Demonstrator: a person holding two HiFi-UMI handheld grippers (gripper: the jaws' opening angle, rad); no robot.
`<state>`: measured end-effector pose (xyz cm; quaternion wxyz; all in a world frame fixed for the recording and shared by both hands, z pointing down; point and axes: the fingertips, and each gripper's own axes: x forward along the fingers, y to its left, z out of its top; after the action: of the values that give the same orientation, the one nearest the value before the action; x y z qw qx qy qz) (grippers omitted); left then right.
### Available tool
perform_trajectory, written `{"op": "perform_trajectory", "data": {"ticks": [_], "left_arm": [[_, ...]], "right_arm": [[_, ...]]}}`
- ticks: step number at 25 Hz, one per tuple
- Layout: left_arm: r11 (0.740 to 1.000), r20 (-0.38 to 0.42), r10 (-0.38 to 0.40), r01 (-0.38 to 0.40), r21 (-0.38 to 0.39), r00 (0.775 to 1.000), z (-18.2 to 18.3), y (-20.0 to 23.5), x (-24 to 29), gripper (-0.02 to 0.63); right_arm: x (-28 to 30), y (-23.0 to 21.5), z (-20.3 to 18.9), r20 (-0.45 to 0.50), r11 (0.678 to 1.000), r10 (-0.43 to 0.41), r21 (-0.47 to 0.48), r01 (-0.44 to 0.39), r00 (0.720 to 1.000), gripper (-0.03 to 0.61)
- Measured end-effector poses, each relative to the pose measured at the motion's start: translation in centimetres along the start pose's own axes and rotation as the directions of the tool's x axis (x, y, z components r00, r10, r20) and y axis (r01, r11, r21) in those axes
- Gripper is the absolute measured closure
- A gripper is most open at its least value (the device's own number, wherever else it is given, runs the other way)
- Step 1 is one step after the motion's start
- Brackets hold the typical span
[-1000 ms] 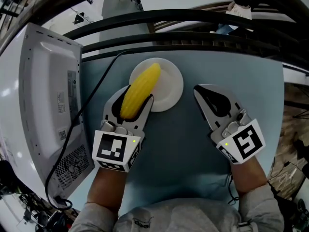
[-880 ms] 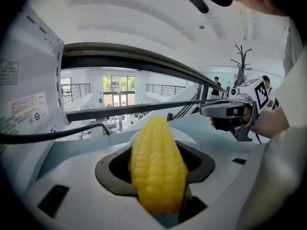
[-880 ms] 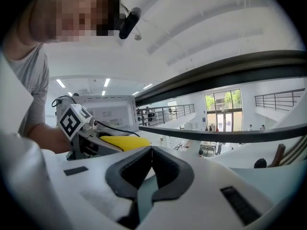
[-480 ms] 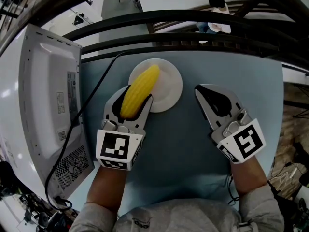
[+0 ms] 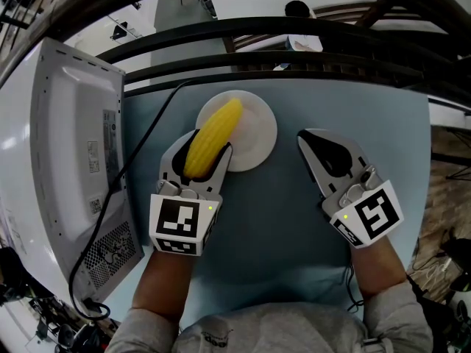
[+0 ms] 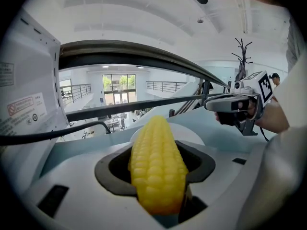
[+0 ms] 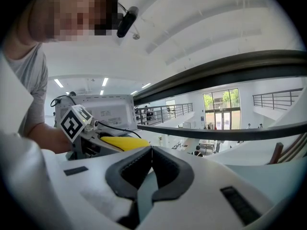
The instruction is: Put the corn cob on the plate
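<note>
A yellow corn cob [image 5: 212, 137] sits between the jaws of my left gripper [image 5: 204, 151], which is shut on its rear half. The cob's front end reaches over the round white plate [image 5: 255, 134] on the blue table. In the left gripper view the cob [image 6: 157, 164] fills the jaw hollow, with the plate [image 6: 192, 136] just behind it. My right gripper [image 5: 325, 144] rests to the right of the plate, shut with nothing in it; in its own view the pads [image 7: 148, 163] meet at the tips. The cob [image 7: 123, 142] and the left gripper show at that view's left.
A white microwave [image 5: 62, 160] stands on the table's left side, back panel toward me, its black cable [image 5: 143, 142] running past the plate. Dark railing bars [image 5: 294, 43] cross behind the table's far edge. Bare blue tabletop [image 5: 272, 219] lies between the two grippers.
</note>
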<state>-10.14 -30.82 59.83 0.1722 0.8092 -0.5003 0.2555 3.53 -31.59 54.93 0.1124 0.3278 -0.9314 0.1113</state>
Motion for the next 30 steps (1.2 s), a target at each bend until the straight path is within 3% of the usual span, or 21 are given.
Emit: {"op": "perform_trajectory", "data": {"ticks": [15,30], "left_arm": [[0.998,-0.049,0.035,-0.033,0.051,0.998,-0.9,-0.1,0.7,0.362],[0.997,0.007,0.044,-0.044,0.065,0.999,0.5,-0.4,0.1,0.284]], "right_arm": [[0.1,0.1,-0.3,-0.001,1.0,0.002,0.001,-0.002,1.0,0.561],[0.0,0.5,-0.2,0.005,1.0,0.011,0.01,-0.011,1.0,0.561]]}}
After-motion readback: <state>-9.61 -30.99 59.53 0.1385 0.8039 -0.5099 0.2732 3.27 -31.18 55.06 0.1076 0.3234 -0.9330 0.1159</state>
